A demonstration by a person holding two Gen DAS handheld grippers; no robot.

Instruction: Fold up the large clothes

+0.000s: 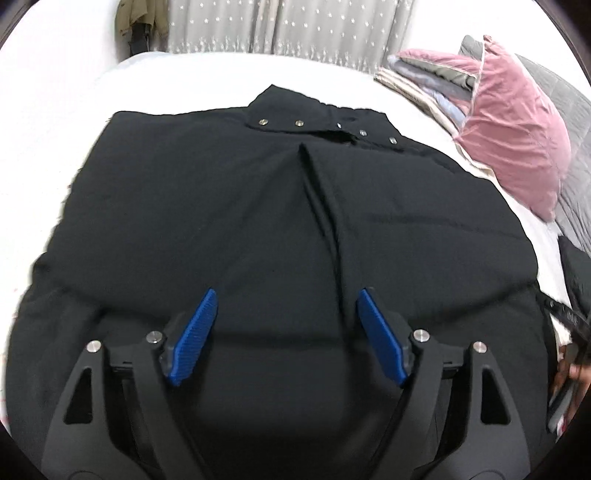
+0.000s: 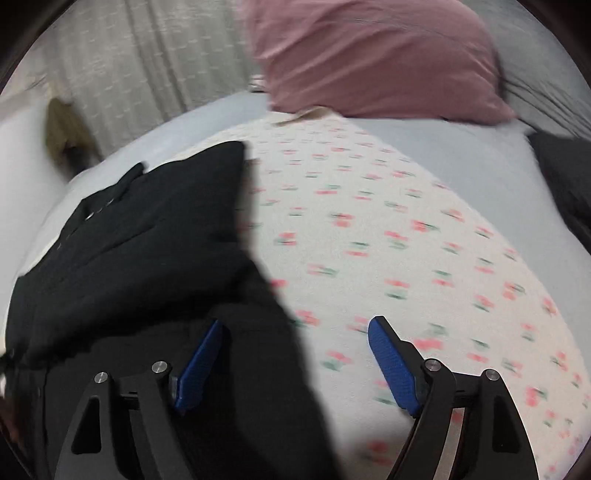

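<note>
A large black padded jacket [image 1: 221, 206] lies spread on the bed with its snap-button collar [image 1: 325, 125] at the far side. My left gripper [image 1: 286, 295] is open and empty, hovering over the jacket's near middle. In the right wrist view the jacket [image 2: 147, 236] fills the left side, and its right edge runs between the fingers. My right gripper [image 2: 295, 328] is open and straddles that edge, left pad [image 2: 201, 365] over the black cloth, right pad [image 2: 393, 365] over the floral sheet. Whether it touches the cloth I cannot tell.
A white sheet with small red flowers [image 2: 388, 240] covers the bed. A pink pillow [image 1: 517, 125] and folded bedding [image 1: 424, 77] lie at the far right; the pillow also shows in the right wrist view [image 2: 369, 55]. Grey curtains [image 1: 288, 26] hang behind. A dark cloth [image 2: 565, 173] lies at the right.
</note>
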